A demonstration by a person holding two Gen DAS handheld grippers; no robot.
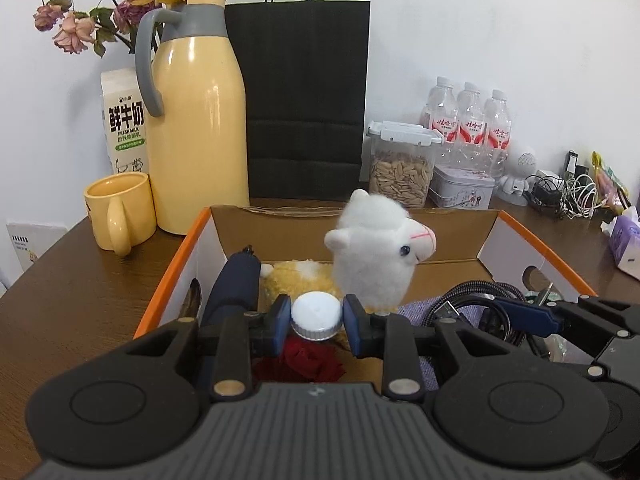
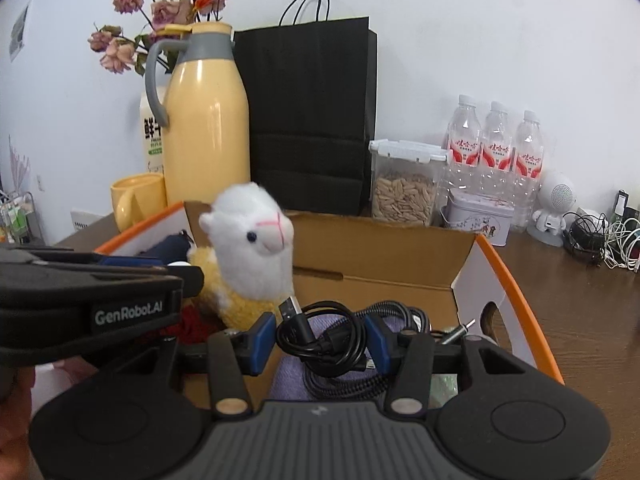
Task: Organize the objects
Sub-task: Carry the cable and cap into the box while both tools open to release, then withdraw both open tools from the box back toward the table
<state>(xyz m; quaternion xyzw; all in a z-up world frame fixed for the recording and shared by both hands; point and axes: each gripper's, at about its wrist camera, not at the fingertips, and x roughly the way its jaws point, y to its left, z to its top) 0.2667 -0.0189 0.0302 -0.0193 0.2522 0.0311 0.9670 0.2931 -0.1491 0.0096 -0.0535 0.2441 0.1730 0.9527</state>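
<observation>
My left gripper [image 1: 316, 317] is shut on a small bottle with a white screw cap [image 1: 316, 309], held over an open cardboard box with orange edges [image 1: 172, 276]. In the box are a white and yellow alpaca plush [image 1: 372, 264], a dark blue folded umbrella [image 1: 234, 284], something red [image 1: 308, 360] and a purple cloth [image 1: 416, 308]. My right gripper [image 2: 320, 340] is shut on a coiled black USB cable [image 2: 316, 332] above the same box [image 2: 516, 280], just right of the alpaca plush [image 2: 252, 248]. The left gripper's body [image 2: 100, 292] fills the left edge of the right wrist view.
Behind the box stand a yellow thermos jug [image 1: 200, 120], yellow mug [image 1: 120, 212], milk carton [image 1: 124, 120], black paper bag [image 1: 304, 100], seed container [image 1: 400, 172], three water bottles [image 1: 468, 120] and a tin [image 1: 460, 192]. Tangled chargers [image 1: 568, 196] lie at the right.
</observation>
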